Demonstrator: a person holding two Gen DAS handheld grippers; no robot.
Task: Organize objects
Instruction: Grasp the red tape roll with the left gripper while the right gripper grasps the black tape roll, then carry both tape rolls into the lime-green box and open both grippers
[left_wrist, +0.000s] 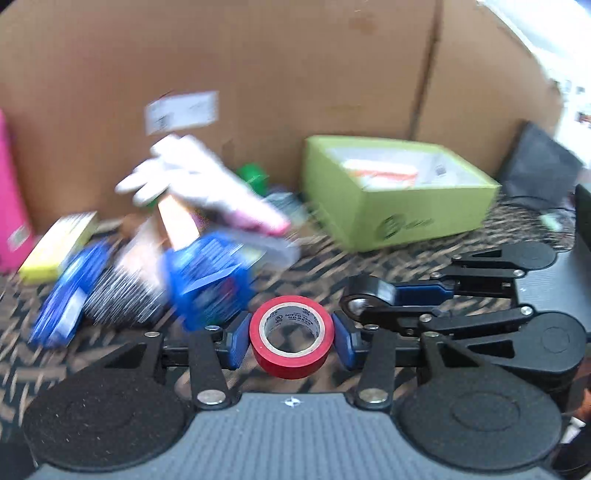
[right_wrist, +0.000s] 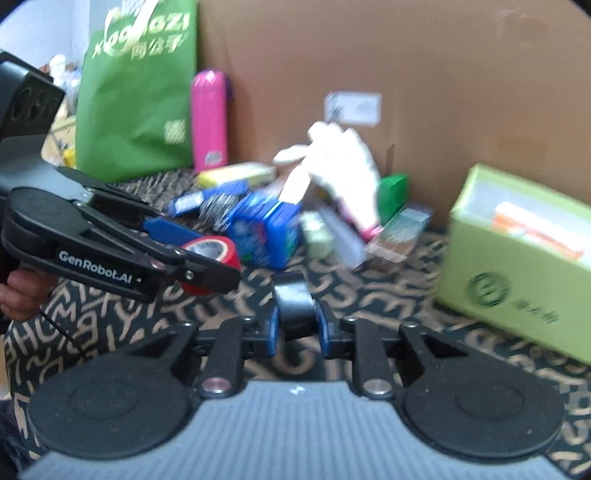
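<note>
Left wrist view shows a tall cardboard wall (left_wrist: 258, 66) closing off the back of my work surface, a cloth (left_wrist: 325, 269) printed with dark and tan letters. I use the green box (left_wrist: 399, 206) as my landmark; it sits open-topped against the foot of that wall, with some orange and white packets already inside, so I judge it to be where sorted things go.

Left of the green box lies the unsorted heap: a white glove (left_wrist: 192, 177) draped over the top, a blue packet (left_wrist: 210, 280) in front, a yellow packet (left_wrist: 59, 243) at the far left edge, and a pink bottle (right_wrist: 208, 118) standing farther left against the wall. Motion blur hides the smaller items.

In front of the green box, nearer to me, my left gripper (left_wrist: 291, 338) holds a red tape roll (left_wrist: 291, 336), its blue pads pressing the roll's two sides with the hole facing the camera. The roll hangs clear of the cloth, which I take as readiness to carry it toward the box.

Just right of it, also in front of the box, my right gripper (right_wrist: 297, 325) pinches a narrower black tape roll (right_wrist: 293, 301) edge-on, jaws nearly together. The two grippers sit close, side by side, so I need care not to bump them.
</note>
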